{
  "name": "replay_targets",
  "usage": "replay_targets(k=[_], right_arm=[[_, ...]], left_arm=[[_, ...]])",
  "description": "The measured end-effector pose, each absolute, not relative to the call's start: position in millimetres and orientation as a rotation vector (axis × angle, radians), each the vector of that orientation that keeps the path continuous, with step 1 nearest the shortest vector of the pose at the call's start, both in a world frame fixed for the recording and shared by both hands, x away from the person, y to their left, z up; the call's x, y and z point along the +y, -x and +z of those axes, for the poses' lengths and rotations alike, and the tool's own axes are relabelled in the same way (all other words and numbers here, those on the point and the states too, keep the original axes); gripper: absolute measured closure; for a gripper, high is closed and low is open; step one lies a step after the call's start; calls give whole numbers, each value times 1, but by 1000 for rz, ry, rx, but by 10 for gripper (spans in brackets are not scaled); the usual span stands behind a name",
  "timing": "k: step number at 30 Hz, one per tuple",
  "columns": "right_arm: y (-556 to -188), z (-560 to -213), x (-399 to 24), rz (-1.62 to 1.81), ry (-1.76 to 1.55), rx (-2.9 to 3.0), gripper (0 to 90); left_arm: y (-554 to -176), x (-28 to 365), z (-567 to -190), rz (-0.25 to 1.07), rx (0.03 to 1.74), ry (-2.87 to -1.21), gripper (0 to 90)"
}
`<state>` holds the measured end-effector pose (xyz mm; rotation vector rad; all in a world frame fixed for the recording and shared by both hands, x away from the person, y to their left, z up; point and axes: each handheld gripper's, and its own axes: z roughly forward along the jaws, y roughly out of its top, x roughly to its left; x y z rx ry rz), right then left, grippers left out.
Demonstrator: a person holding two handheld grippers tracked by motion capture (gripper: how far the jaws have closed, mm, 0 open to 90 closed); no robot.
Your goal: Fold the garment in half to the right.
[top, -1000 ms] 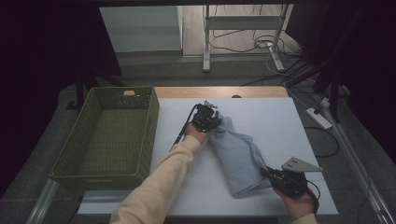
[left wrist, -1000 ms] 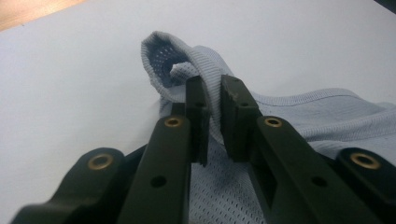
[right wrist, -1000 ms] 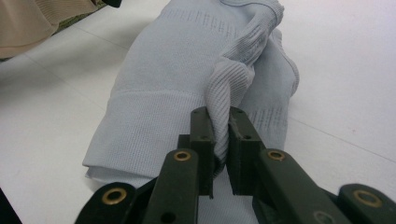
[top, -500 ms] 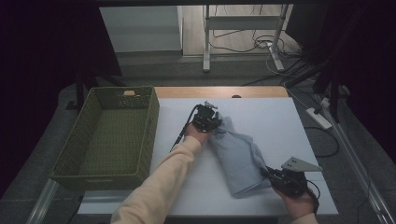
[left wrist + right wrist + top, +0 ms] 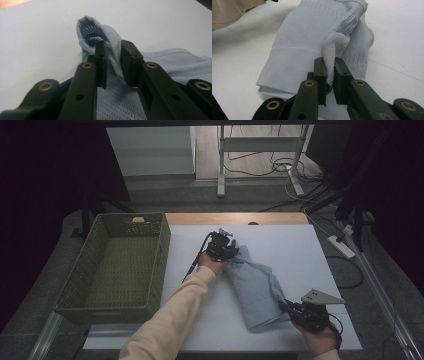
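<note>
Since the earlier frame, only the left gripper (image 5: 223, 251) is changing: its jaws have just been opening a little, with a mesh fold standing loose between them. Right of the green woven plastic basket (image 5: 116, 265), the pale blue folded knit garment (image 5: 255, 287) is lying on the white table (image 5: 300, 255), its long axis running diagonally from the left gripper toward the right gripper (image 5: 292, 309), which is pinching a ribbed edge tightly.
</note>
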<state>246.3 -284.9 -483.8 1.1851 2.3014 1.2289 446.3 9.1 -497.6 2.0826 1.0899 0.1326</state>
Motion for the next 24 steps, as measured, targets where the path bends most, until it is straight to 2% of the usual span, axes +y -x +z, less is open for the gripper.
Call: replay_targets(k=[7,16,18,24], right_arm=[[-243,-484,-287,1219,-1195,2310,815],[-243,-489,-289,1182,-1234,2347,800],[-244,-491,-291,1172,-1247,2355,770],[-243,-491,-295,1165,-1261,2309,591]], left_arm=[[-444,16,-491,139,1095,-2026,534],[-438,26,-487,166,1098,-1995,479],[-436,28,-487,166,1098,-1992,477],[-432,31,-485,165,1086,-1990,465]])
